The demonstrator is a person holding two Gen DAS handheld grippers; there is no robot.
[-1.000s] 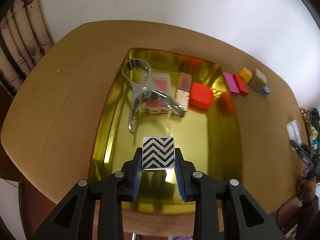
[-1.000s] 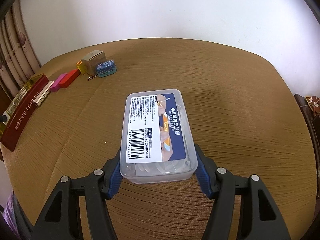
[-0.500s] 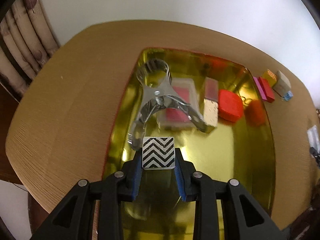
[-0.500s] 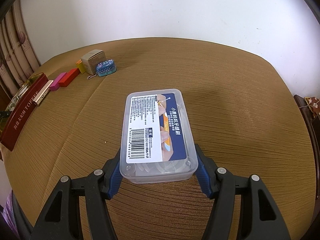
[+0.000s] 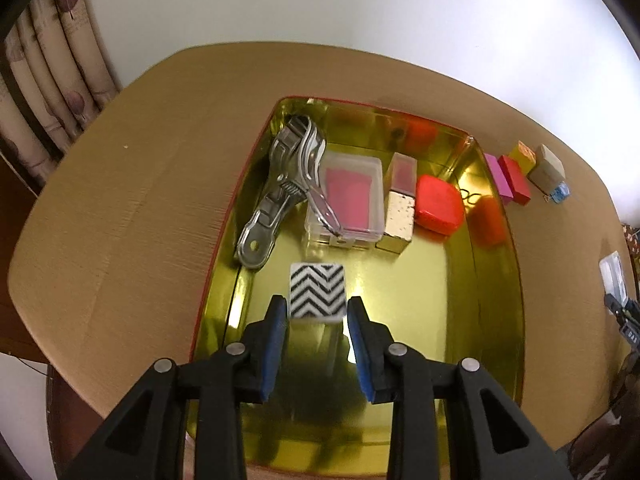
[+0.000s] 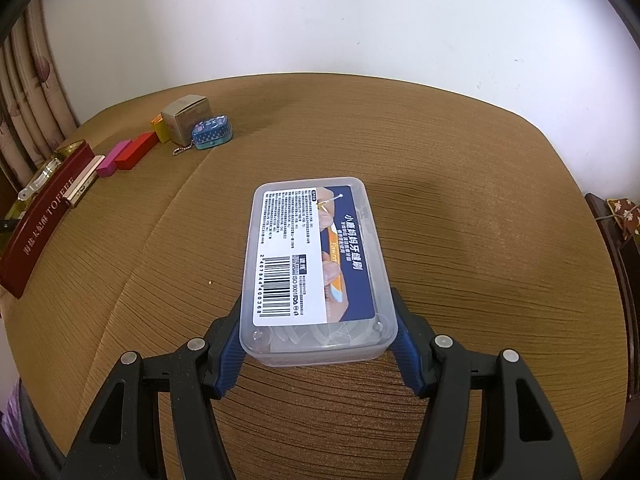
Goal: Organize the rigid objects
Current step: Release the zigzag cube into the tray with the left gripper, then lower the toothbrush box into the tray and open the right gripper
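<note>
The left gripper (image 5: 317, 322), fingers parted, sits just behind a small, light-looking black-and-white chevron tile (image 5: 317, 291) over the gold metal tray (image 5: 496, 300), while the right gripper (image 6: 320, 344) clamps the clear, probably slippery plastic box (image 6: 316, 268) by its long sides above the brown table (image 6: 460, 184).

Black-and-white chevron square tile (image 5: 317, 290), flat above gold tray (image 5: 440, 320); clear labelled rectangular plastic box (image 6: 316, 268), lid up, on brown table (image 6: 480, 200).

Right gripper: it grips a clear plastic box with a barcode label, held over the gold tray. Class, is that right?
Not quite. The right gripper does grip the clear plastic box, but over the bare brown table, not the gold tray, as the right wrist view shows.
</note>
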